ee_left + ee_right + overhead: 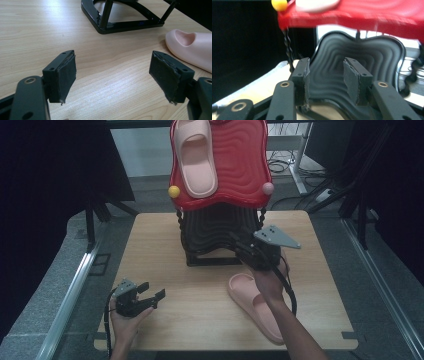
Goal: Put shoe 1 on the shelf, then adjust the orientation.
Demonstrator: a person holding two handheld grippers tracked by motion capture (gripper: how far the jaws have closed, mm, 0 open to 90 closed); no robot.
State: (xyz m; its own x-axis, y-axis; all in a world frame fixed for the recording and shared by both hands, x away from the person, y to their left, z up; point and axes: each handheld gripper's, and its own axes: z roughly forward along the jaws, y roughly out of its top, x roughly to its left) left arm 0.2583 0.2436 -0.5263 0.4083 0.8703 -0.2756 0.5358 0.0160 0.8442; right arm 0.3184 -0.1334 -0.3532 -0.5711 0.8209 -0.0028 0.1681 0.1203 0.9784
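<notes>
Risk of knocking the two-tier shoe rack (pixel 220 227): right hand-held gripper (pixel 250 255) raised at the black lower tier (pixel 362 62), jaws apart and empty, close beneath the red top shelf (pixel 240 165). One pink slipper (pixel 195 157) up top at 12 o'clock; the other pink slipper (pixel 255 305) on the worktop (pixel 200 320) at 4 o'clock, under the right forearm. Left hand-held gripper (pixel 150 295) low at 8 o'clock, jaws wide apart, empty.
</notes>
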